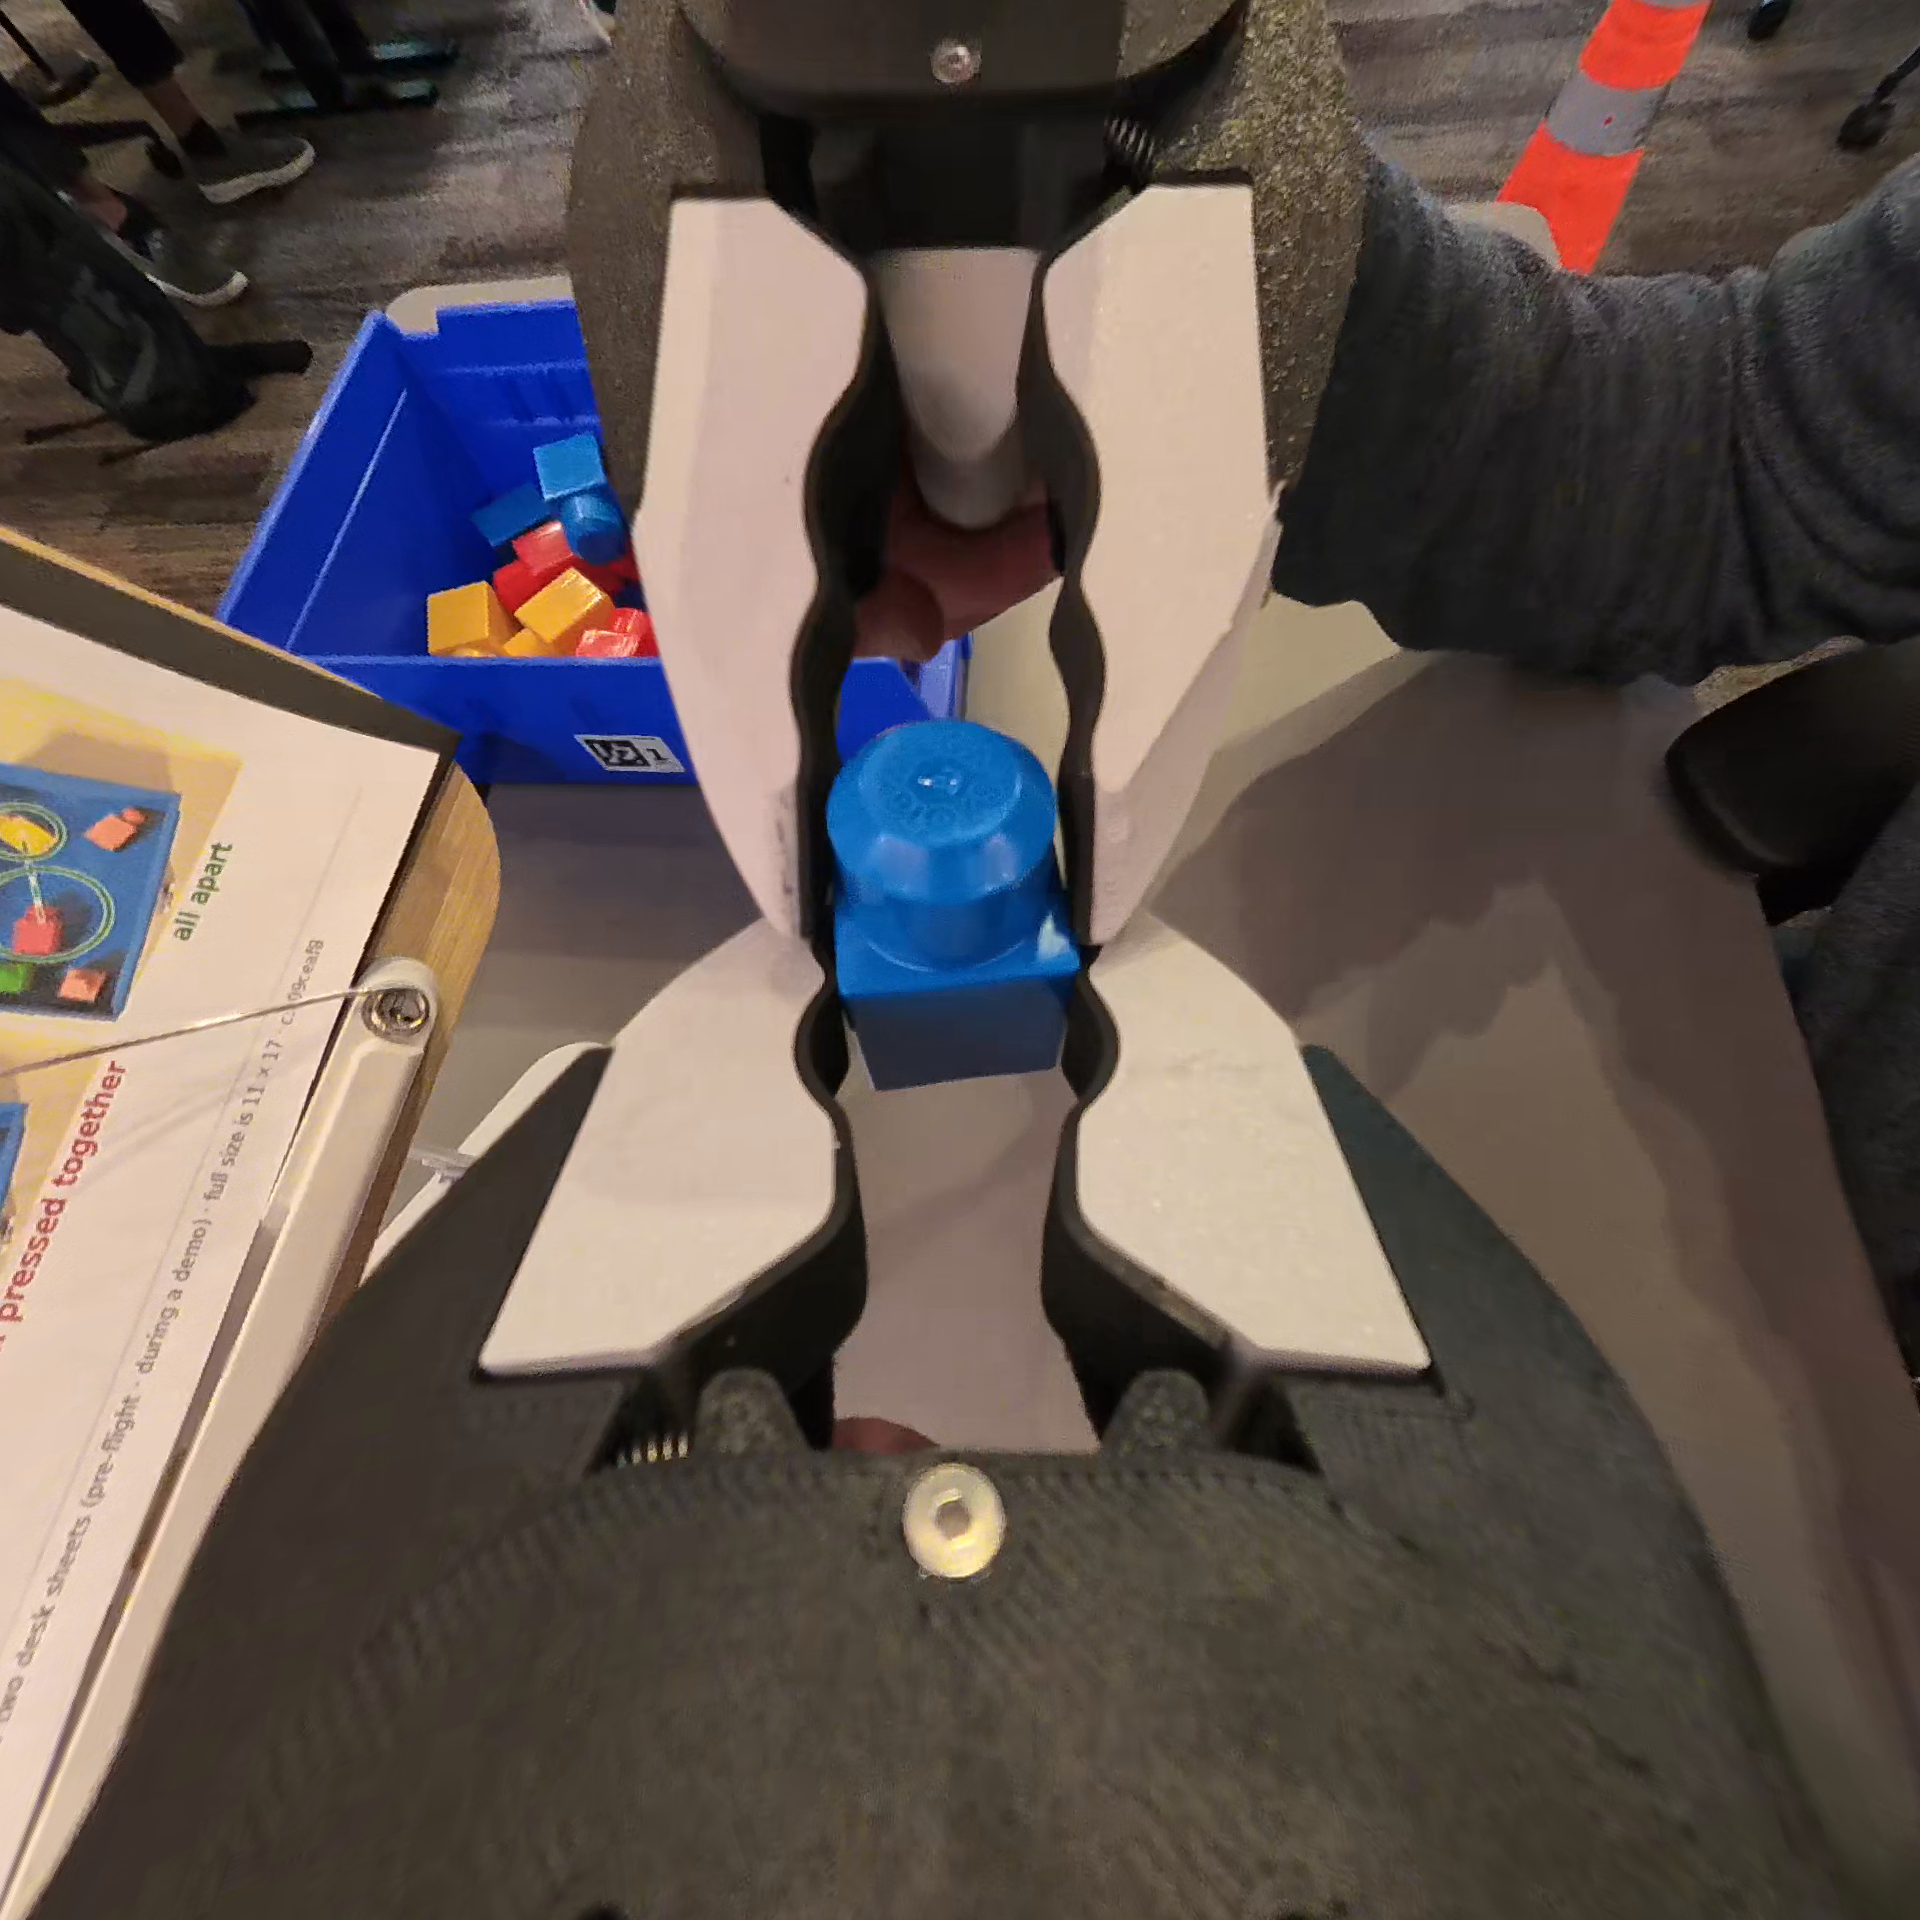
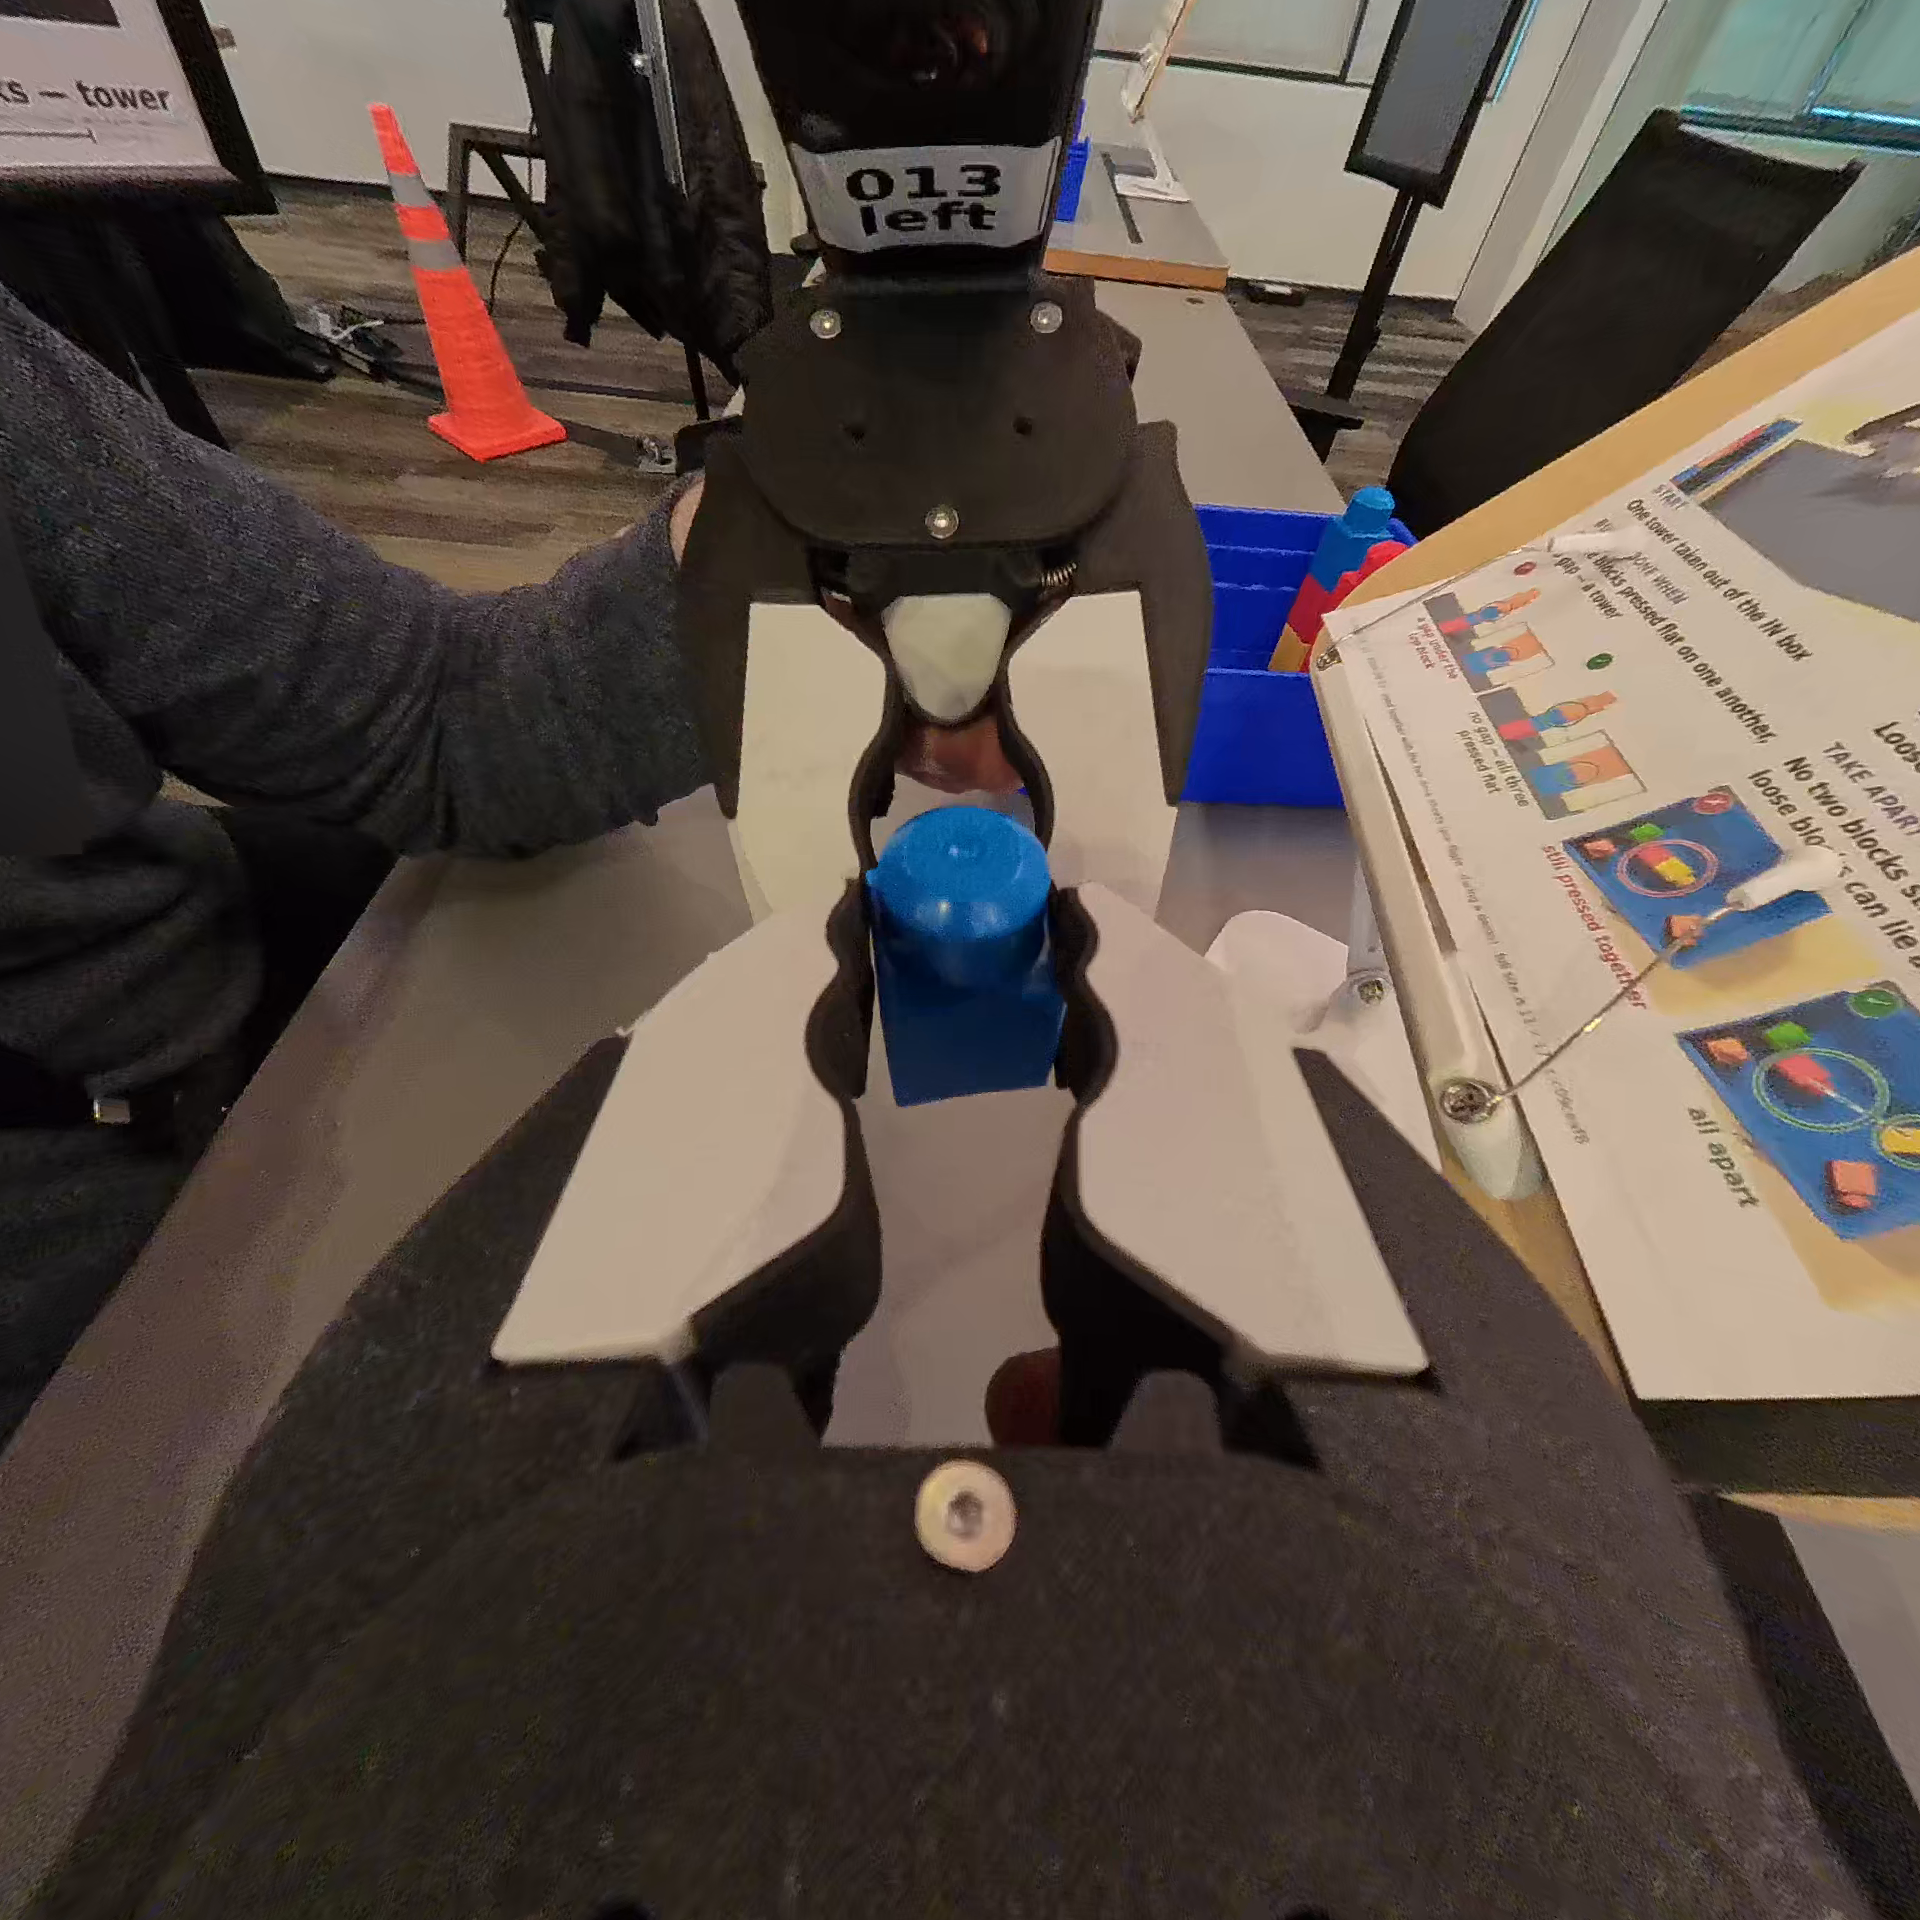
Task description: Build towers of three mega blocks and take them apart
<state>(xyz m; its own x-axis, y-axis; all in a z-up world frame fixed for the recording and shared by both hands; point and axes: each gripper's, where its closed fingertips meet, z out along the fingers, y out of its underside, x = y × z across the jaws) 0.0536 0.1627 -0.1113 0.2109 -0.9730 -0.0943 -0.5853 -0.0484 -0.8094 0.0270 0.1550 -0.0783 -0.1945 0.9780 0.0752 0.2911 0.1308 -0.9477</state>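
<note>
Left of the left gripper (image 1: 951, 1023), a blue bin (image 1: 343, 520) holds loose blocks; between its fingertips sits a blue block (image 1: 956, 935), pads pressed on both sides; facing it, the right gripper (image 2: 961, 1013) is closed on the same blue block (image 2: 961, 987), tip to tip over the table (image 2: 364, 1039); this looks like a handover or pull-apart step; next, one tool must release or draw straight back; the block's underside is hidden, so whether another block hangs below cannot be told.
</note>
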